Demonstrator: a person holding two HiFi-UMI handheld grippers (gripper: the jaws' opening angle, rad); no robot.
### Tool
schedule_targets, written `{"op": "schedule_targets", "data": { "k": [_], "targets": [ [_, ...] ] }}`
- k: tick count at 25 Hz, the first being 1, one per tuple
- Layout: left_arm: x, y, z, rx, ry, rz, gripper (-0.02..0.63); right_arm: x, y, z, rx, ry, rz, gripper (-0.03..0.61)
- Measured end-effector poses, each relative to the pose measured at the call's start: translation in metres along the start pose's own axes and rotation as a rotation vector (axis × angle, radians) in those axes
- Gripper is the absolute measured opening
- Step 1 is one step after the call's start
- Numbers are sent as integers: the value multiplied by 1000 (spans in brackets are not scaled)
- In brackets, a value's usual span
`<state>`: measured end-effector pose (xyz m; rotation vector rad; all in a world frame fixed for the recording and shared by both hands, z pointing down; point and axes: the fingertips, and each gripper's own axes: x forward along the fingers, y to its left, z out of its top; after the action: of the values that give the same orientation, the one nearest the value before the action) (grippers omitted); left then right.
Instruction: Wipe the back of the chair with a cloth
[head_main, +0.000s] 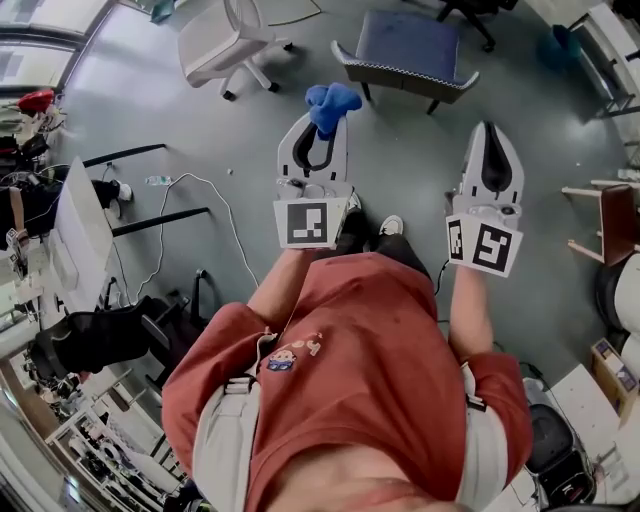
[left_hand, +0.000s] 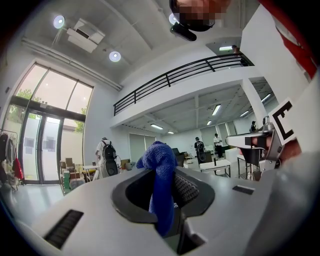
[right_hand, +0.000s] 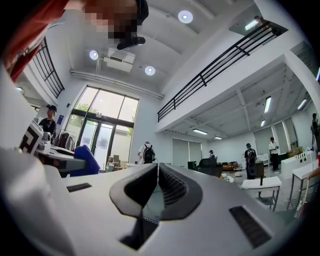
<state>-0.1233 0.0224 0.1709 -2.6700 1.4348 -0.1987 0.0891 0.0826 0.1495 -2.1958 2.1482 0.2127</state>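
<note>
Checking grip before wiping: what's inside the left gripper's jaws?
A blue cloth, pinched between the jaws of the left gripper and bunched above them. Its lower end is hidden.

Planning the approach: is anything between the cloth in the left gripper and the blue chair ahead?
Nothing visible. Only bare grey floor lies between the blue cloth, clamped in the left gripper, and the blue chair.

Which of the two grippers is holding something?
The left gripper: its jaws pinch a blue cloth that sticks out past their tips. The right gripper has its jaws shut together with nothing between them.
</note>
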Motion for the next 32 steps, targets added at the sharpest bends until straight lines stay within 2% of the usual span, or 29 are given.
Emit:
{"op": "schedule_targets", "data": {
  "k": [4,6,11,15,18,20,26,32],
  "targets": [
    [22,4,-28,-3,34,-21,90,24,7,-32,5,50,12,26],
    [38,13,-52,0,65,-26,86,41,16,-56,15,85,25,26],
    [70,33,-117,-55,108,-37,83,72,44,-119,70,159,43,26],
    [87,50,-184,-98,154,-68,77,90,77,-180,62,203,62,26],
    [102,54,-236,-86,203,-75,77,98,91,-227,55,236,69,25],
    [113,53,-271,-78,237,-87,77,103,93,-256,49,237,63,25],
    [137,45,-364,-83,239,-112,78,101,107,-347,71,240,27,25],
    [147,22,-460,-76,309,-88,78,92,111,-452,116,288,44,25]
  ]
}}
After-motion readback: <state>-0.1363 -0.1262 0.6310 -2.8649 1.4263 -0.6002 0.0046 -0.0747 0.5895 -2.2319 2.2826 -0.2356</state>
